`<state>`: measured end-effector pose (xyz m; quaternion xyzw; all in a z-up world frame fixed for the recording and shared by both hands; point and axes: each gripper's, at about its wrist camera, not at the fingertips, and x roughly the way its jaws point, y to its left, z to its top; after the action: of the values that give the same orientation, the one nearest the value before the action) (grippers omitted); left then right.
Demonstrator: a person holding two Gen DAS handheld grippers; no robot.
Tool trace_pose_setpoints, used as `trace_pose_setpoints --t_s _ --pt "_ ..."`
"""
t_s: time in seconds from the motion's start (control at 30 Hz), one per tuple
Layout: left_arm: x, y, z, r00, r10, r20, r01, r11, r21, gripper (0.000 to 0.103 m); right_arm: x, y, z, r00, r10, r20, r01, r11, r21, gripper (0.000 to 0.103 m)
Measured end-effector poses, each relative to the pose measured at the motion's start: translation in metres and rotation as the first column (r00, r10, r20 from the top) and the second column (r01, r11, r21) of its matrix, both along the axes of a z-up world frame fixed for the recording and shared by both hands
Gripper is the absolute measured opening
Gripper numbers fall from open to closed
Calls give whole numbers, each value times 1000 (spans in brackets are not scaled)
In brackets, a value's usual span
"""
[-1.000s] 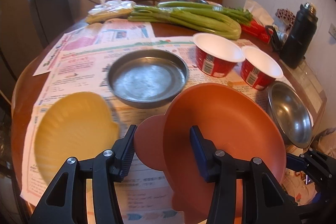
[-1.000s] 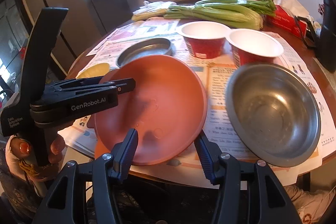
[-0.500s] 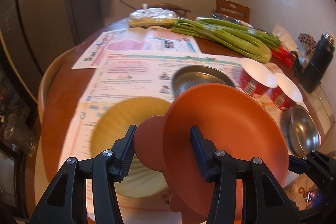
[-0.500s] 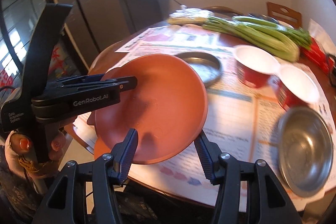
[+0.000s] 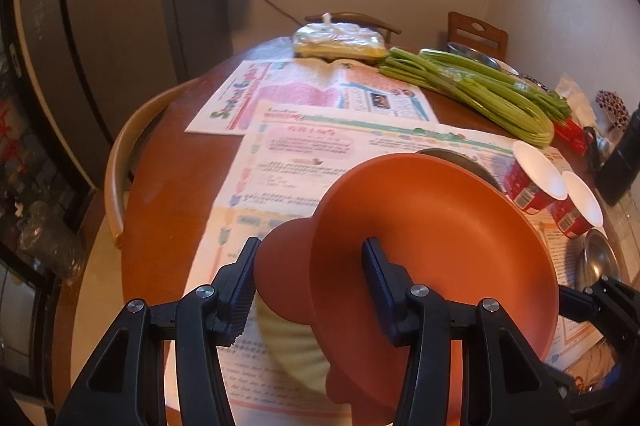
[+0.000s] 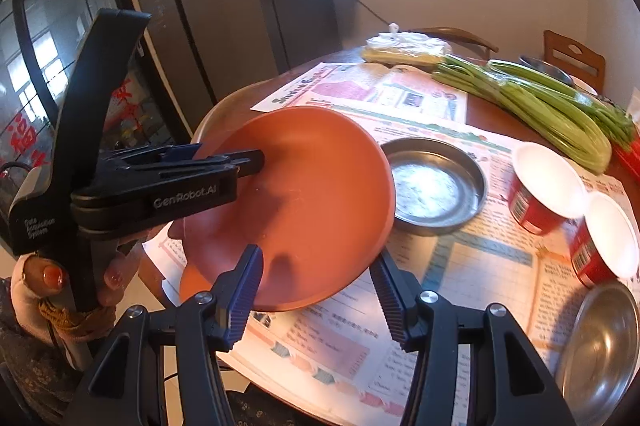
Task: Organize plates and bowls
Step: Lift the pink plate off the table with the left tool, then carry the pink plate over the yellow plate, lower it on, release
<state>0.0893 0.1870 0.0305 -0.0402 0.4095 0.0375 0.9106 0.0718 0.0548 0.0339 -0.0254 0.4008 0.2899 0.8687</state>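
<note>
Orange plate point(image 6: 304, 202), carried tilted above the near table edge; item in transit, step judged as relocation toward a stack. Left gripper point(image 5: 310, 286) pinches the plate's tab-like rim handle, one finger point(image 5: 240, 290) under the tab, the other inside the dish wall. Right gripper point(image 6: 316, 290) hangs just below the plate's near rim, fingers spread and holding nothing. Yellow plate point(image 5: 292, 354), partly hidden beneath the orange one, lies on the newspaper point(image 6: 480, 266); next move likely calls for levelling the orange plate and lowering it squarely onto a resting dish before release. Further back: shallow steel pan point(image 6: 434, 184), flat on the newspaper just beyond the held plate; two red paper bowls point(image 6: 548, 186), side by side; steel bowl point(image 6: 600, 346) at the table's right edge; celery stalks point(image 6: 532, 94) farthest, along the table's far side.
</note>
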Motion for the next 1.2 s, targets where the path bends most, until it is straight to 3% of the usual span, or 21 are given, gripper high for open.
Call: trace_pose_setpoints --t_s 0.3,0.73,1.2 --pt "6 24 -17 999 35 -35 -35 999 -1 52 6 29 -16 998 52 -44 -53 998 -24 56" --pt "48 17 -34 998 -16 -57 15 1000 -19 57 13 31 -28 994 -36 -103 35 999 -17 56" --pt "66 10 -50 995 -29 -97 29 1000 -1 58 16 29 -28 992 -47 -121 50 999 16 57"
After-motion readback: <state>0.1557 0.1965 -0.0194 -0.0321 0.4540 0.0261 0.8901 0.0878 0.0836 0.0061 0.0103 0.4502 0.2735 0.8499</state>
